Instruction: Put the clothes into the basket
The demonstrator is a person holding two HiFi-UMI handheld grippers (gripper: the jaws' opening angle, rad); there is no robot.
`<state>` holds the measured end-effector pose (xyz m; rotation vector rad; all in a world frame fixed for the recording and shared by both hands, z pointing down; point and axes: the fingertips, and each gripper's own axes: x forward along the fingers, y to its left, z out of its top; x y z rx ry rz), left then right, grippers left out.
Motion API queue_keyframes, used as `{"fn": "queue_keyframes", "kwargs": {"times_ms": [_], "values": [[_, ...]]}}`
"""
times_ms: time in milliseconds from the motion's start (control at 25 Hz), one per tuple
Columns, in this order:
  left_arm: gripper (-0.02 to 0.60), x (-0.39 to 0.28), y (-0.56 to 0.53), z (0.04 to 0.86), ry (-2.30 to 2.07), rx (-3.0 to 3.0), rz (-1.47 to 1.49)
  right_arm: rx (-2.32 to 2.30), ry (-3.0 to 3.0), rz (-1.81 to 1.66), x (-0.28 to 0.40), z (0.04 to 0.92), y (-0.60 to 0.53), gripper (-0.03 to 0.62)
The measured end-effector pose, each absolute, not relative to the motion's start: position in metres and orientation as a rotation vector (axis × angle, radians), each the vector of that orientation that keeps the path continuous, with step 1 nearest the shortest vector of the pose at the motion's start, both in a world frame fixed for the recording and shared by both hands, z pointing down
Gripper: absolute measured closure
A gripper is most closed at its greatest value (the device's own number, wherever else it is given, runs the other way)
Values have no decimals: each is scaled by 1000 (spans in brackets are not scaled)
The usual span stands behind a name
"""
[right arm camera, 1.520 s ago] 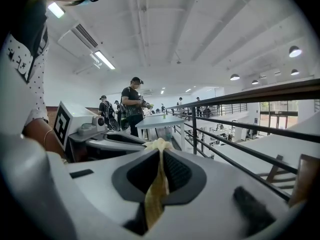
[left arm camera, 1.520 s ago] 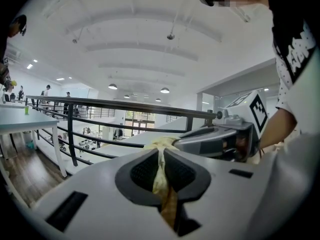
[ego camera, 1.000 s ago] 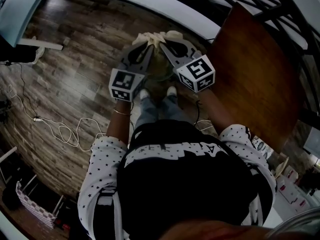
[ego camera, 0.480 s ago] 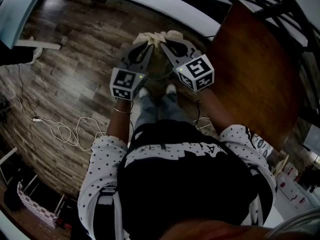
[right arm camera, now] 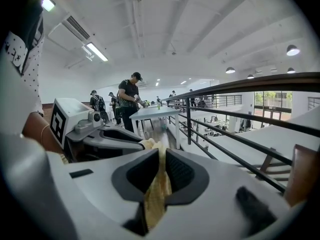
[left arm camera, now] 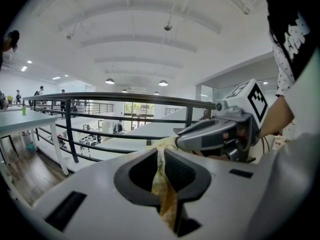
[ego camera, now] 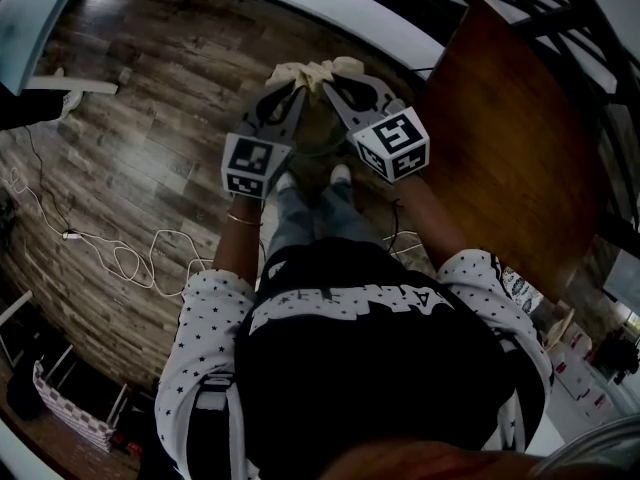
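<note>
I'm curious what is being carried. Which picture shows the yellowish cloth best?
The left gripper view: the cloth sits close and bright, pinched in the left gripper, and runs on to the right gripper. The right gripper view shows a similar pinched strip. The head view shows only a small, dim bunch at both tips.
</note>
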<state>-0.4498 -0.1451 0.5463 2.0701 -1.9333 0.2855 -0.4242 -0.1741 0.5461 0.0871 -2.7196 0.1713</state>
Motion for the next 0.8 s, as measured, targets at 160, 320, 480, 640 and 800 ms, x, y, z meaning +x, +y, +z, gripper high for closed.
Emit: {"fn": "queue_keyframes", "kwargs": {"times_ms": [160, 320, 480, 640, 800], "values": [[541, -448, -147, 548, -1928, 2075, 291, 89, -2705, 174, -423, 552, -175, 554], [541, -446, -147, 551, -1914, 2073, 309, 88, -2740, 173, -424, 544, -176, 554], [541, -445, -147, 555, -1909, 2059, 321, 97, -2751, 172, -424, 540, -179, 554], [543, -445, -146, 552, -1920, 2054, 252, 103, -2746, 183, -420, 543, -179, 554], [543, -446, -147, 550, -1921, 2053, 243, 117, -2747, 186, -420, 542, -181, 554]]}}
